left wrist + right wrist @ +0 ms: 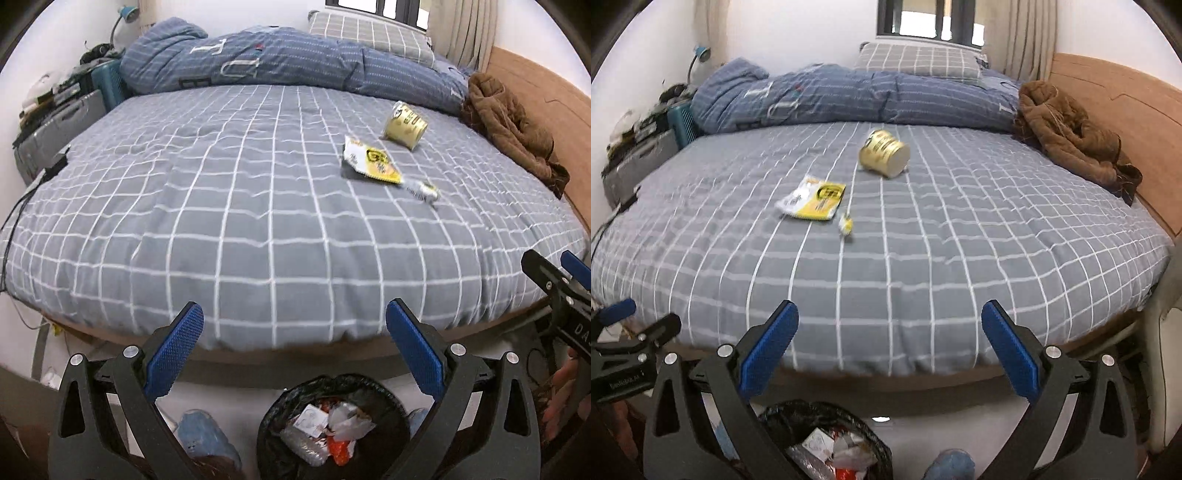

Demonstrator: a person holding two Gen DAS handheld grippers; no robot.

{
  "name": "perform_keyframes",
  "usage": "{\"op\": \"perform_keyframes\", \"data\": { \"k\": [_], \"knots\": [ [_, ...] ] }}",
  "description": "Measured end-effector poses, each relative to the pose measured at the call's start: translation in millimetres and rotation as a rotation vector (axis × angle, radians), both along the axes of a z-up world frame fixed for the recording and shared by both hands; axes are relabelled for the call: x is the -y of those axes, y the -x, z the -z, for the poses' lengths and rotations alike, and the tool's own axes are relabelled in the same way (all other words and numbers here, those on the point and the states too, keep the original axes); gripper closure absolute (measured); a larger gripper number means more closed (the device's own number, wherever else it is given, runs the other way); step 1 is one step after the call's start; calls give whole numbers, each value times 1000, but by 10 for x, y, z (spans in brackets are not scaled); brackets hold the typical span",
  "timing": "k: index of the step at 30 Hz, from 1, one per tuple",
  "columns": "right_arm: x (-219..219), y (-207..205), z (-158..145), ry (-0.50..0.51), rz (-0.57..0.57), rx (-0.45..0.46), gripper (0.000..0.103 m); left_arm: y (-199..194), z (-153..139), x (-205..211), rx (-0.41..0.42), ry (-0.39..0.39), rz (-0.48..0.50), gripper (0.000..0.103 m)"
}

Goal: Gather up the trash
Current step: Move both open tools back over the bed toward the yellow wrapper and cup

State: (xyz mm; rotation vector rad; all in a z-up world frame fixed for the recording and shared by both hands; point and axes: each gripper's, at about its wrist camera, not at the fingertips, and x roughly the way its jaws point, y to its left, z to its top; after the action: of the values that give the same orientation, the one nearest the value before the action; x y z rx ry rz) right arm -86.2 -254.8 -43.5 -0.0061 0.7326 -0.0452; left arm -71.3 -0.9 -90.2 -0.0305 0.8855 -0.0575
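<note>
A gold paper cup (pixel 405 124) (pixel 885 153) lies on its side on the grey checked bed (pixel 240 221) (pixel 923 258). A yellow and white wrapper (pixel 371 161) (pixel 814 198) lies flat in front of it, with a small crumpled wrapper (pixel 423 190) (pixel 846 223) beside it. A black-lined trash bin (pixel 332 428) (pixel 831 443) holding trash stands on the floor below the bed's near edge. My left gripper (pixel 294 325) is open and empty above the bin. My right gripper (pixel 890 325) is open and empty; it also shows at the right edge of the left wrist view (pixel 554 273).
A folded blue duvet (pixel 288 62) (pixel 849 96) and a pillow (pixel 919 61) lie at the far end. A brown garment (pixel 509 125) (pixel 1071 133) sits by the wooden headboard (pixel 1126 110). Cluttered boxes (pixel 55 122) stand left of the bed. Blue slippers (pixel 203 435) lie on the floor.
</note>
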Motion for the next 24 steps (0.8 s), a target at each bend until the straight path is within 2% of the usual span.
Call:
{"op": "perform_keyframes", "data": {
  "k": [3, 11, 20, 24],
  "knots": [
    [85, -154, -10, -8, 2, 5, 8, -125, -15, 54, -1, 16, -4, 6],
    [282, -543, 48, -15, 25, -7, 8, -548, -77, 337, 28, -8, 23, 6],
    [459, -1000, 170, -6, 34, -39, 7, -1100, 59, 713, 26, -75, 73, 6],
    [529, -1189, 181, -18, 40, -40, 7, -1375, 114, 807, 17, -66, 78, 6]
  ]
}}
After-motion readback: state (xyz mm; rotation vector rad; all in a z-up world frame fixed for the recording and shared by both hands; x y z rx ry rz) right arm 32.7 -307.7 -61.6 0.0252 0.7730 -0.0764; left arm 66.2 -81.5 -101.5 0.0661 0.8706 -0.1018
